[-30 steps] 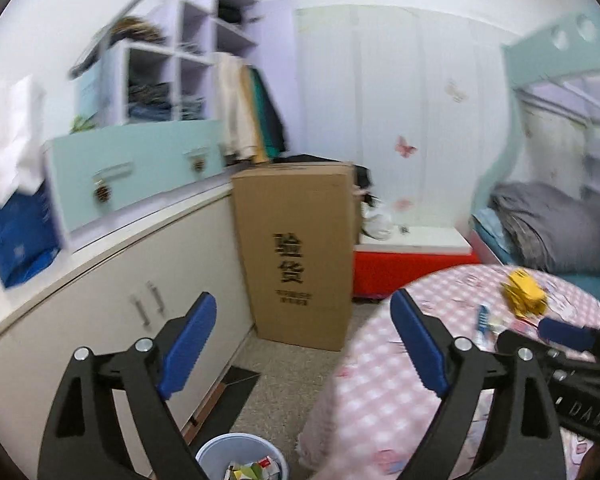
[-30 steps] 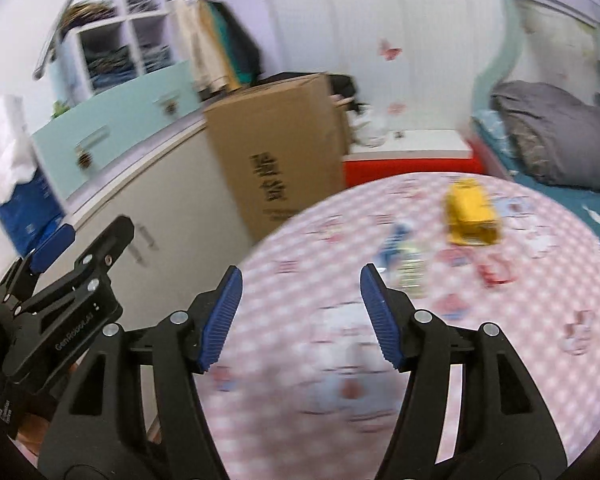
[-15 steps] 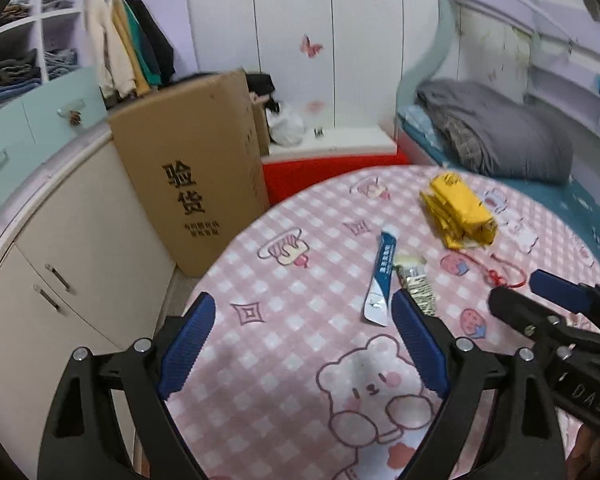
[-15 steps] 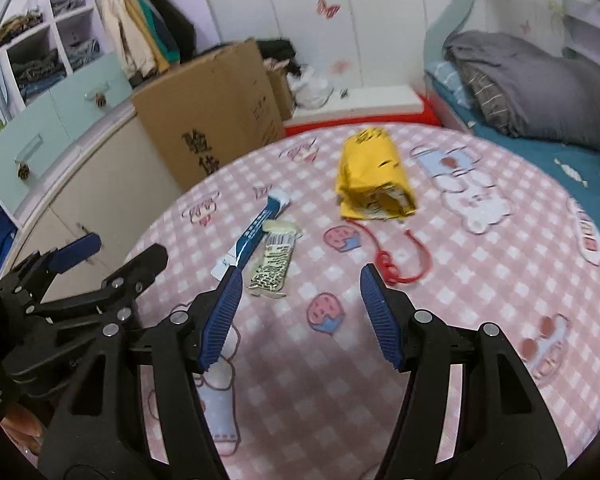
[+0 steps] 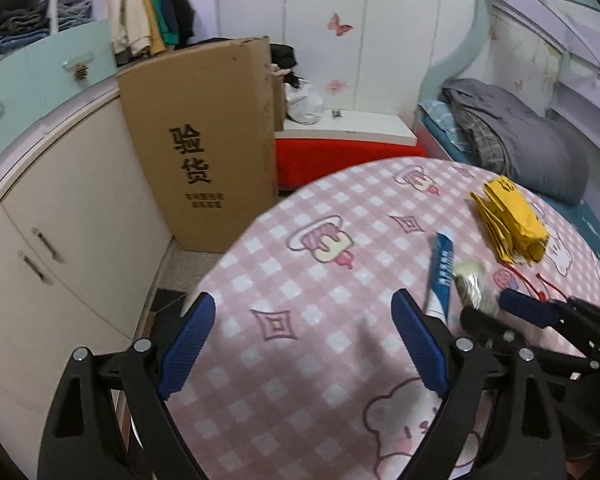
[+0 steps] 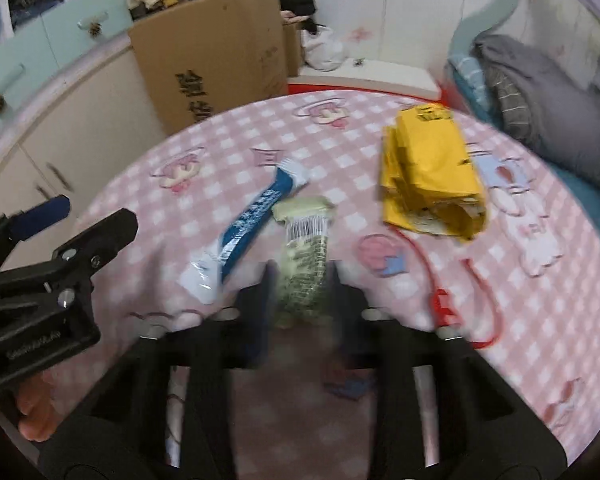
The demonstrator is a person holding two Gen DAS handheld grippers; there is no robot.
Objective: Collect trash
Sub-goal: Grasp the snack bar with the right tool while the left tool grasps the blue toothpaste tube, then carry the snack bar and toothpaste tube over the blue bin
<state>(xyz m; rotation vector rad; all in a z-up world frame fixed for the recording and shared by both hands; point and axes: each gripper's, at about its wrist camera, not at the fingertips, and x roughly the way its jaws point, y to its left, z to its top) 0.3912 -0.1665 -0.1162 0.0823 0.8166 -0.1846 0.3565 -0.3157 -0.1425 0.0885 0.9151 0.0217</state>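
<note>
On a round table with a pink checked cloth (image 6: 228, 148) lie a green snack wrapper (image 6: 305, 236), a blue-and-white wrapper (image 6: 252, 216), a crumpled yellow bag (image 6: 428, 168) and a red cord (image 6: 440, 300). My right gripper (image 6: 300, 276) is closing, with the near end of the green wrapper pinched between its blurred fingers. In the left wrist view the same wrapper (image 5: 470, 280) sits at the right gripper's tips (image 5: 496, 310), beside the blue wrapper (image 5: 442, 268) and the yellow bag (image 5: 508, 220). My left gripper (image 5: 302, 300) hangs open over the table's left side, holding nothing.
A tall cardboard box (image 5: 204, 140) stands on the floor behind the table. Cream cabinets (image 5: 60, 220) run along the left. A red bench with a white top (image 5: 340, 148) and a bed with a grey blanket (image 5: 520, 136) lie beyond. A hand (image 6: 32, 412) grips the left tool.
Both grippers dropped toward the table. The right one moved forward over the green wrapper and its jaws closed in around it. The left stayed wide open.
</note>
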